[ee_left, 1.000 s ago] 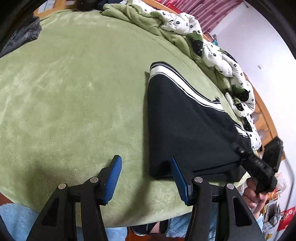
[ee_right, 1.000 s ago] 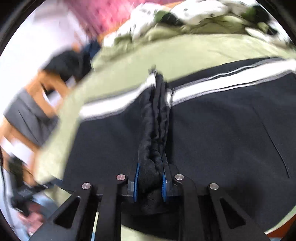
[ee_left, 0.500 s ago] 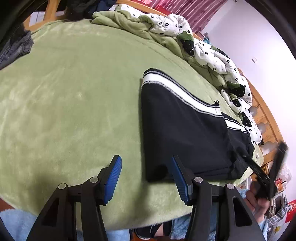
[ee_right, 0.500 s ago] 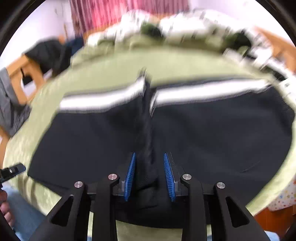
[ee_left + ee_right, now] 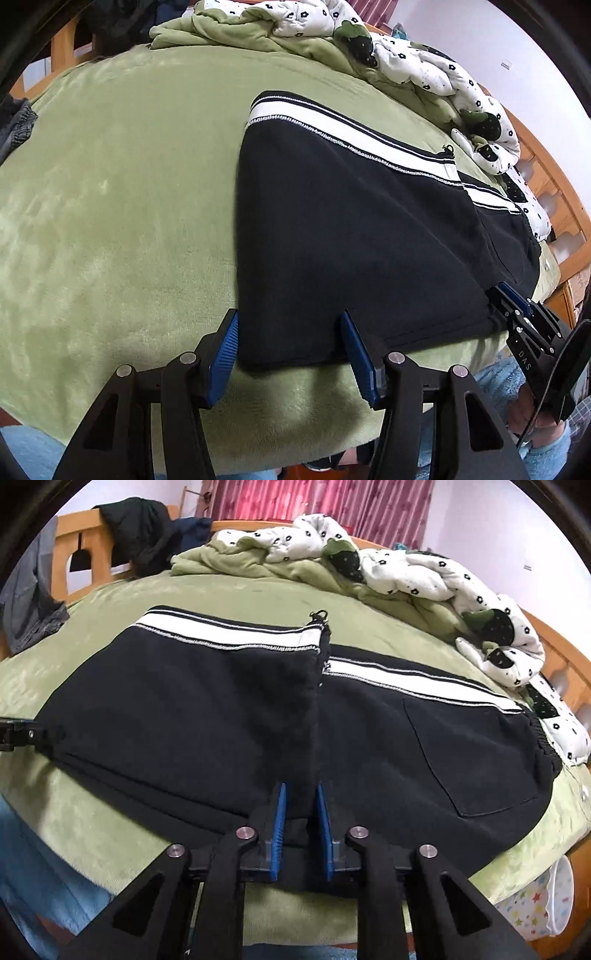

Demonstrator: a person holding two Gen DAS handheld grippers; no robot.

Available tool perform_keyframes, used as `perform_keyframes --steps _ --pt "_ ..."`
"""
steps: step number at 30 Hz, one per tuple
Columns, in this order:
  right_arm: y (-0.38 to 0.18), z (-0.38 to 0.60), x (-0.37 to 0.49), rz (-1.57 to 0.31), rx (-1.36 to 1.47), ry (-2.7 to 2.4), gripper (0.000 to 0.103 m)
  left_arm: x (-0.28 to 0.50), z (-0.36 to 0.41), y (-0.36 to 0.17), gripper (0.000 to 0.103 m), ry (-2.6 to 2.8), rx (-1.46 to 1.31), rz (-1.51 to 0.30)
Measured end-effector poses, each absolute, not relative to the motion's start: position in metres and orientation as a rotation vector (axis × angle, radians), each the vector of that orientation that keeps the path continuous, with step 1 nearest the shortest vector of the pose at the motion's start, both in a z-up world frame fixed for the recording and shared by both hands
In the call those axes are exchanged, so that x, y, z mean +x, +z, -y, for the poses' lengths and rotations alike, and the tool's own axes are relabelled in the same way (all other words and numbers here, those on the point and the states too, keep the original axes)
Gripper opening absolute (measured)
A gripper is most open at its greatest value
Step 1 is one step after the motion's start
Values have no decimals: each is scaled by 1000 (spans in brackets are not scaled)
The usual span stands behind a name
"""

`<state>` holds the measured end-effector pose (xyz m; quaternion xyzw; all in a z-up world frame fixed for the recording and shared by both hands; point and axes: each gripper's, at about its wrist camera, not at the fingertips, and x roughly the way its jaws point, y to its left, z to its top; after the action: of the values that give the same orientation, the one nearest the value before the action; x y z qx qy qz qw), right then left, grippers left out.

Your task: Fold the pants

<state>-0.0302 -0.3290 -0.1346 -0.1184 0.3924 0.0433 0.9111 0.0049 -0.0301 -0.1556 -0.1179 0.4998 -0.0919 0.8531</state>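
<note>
Left wrist view: green blanket point(image 5: 122, 192) across most of frame, bunched floral quilt point(image 5: 436, 70) along upper right. Black pants point(image 5: 351, 229) with white side stripe lying flat, centre to right of frame, folded over on itself. Left gripper point(image 5: 290, 349) at bottom centre, jaws spread, near left corner of pants between blue pads, no pad contact visible. Right gripper point(image 5: 511, 295) at lower right edge, on near hem.

Right wrist view: same pants point(image 5: 184, 716) spanning centre, fold edge running down middle, back pocket at right. Right gripper point(image 5: 301, 821) at bottom centre, jaws closing, fold ridge of black fabric between pads, pads not visibly pressing. Dark clothes point(image 5: 140, 524) over wooden bed frame, upper left.
</note>
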Motion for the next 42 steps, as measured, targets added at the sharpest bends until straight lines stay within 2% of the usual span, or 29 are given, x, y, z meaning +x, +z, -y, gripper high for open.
perform_keyframes --steps 7,12,14,16,22,27,37,42 --pt "-115 369 -19 -806 -143 118 44 11 20 -138 53 -173 -274 -1016" --pt "-97 419 -22 -780 -86 15 47 20 22 -130 53 -176 -299 -981" --pt "-90 452 -26 -760 -55 -78 60 20 25 -129 52 -174 -287 -958" --pt "-90 479 -28 -763 -32 -172 66 20 28 -130 52 -148 -260 -946" --pt "-121 574 -35 -844 248 -253 66 30 32 -134 52 -162 -284 -976" --pt "-149 598 -28 -840 471 -153 58 40 27 -134 53 -163 -346 -991" --pt "-163 598 30 -797 459 -142 58 78 25 -152 53 -154 -375 -1031" --pt "-163 624 55 -772 538 -132 58 106 18 -173 54 -222 -413 -1076"
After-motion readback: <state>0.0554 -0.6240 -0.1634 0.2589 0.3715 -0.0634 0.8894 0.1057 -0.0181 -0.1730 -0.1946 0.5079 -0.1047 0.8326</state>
